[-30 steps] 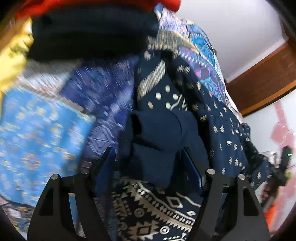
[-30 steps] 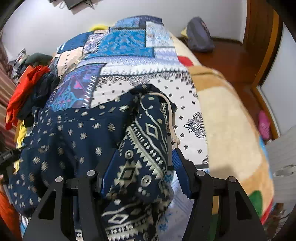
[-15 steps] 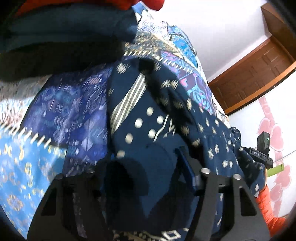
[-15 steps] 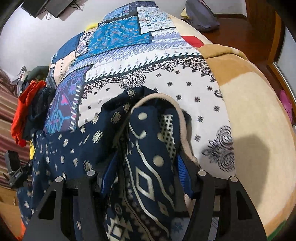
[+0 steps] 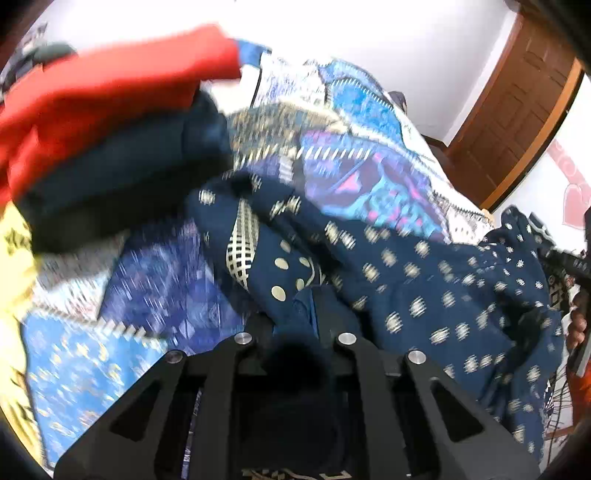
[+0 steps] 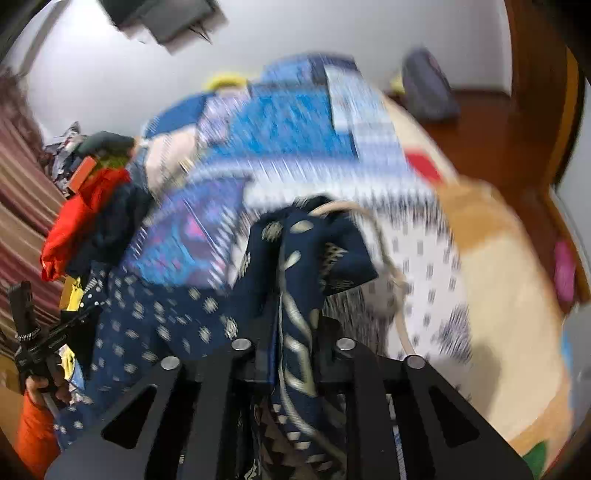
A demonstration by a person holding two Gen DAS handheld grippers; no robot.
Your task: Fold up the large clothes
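- Left gripper (image 5: 295, 314), nearest in the left wrist view, points steeply down at the bed; its two black fingers are closing on a bunched fold of the navy-blue garment printed with cream dots and diamonds (image 5: 424, 288), and the cloth sits between them; the grip looks tight, though blur and the dark fold hide the pads.
- Right gripper (image 6: 293, 332), nearest in the right wrist view, is tilted down likewise; its two fingers are pressed together on another gathered edge of the same garment (image 6: 295, 266), which stands up in a ridge above them; a cream drawstring cord (image 6: 388, 258) loops out to the right of that ridge.
- The garment hangs and drapes between the two grippers, its middle lying over the patchwork bedspread of blue, white and purple panels (image 5: 369, 140); one such garment can be counted.
- In the right wrist view, far left, a hand (image 6: 40, 384) with an orange sleeve (image 6: 33, 428) holds the other black gripper.
- Further back on the bed lies a pile of clothes: one red garment (image 5: 92, 99) on top of one dark navy one (image 5: 122, 173), with a yellow piece (image 5: 14, 236) beside them at the edge.
- A tan and cream blanket (image 6: 498, 258) covers the bed's right side; beyond it, one grey bag (image 6: 428, 88) rests on the wooden floor (image 6: 491, 140) against the white wall (image 5: 369, 33).
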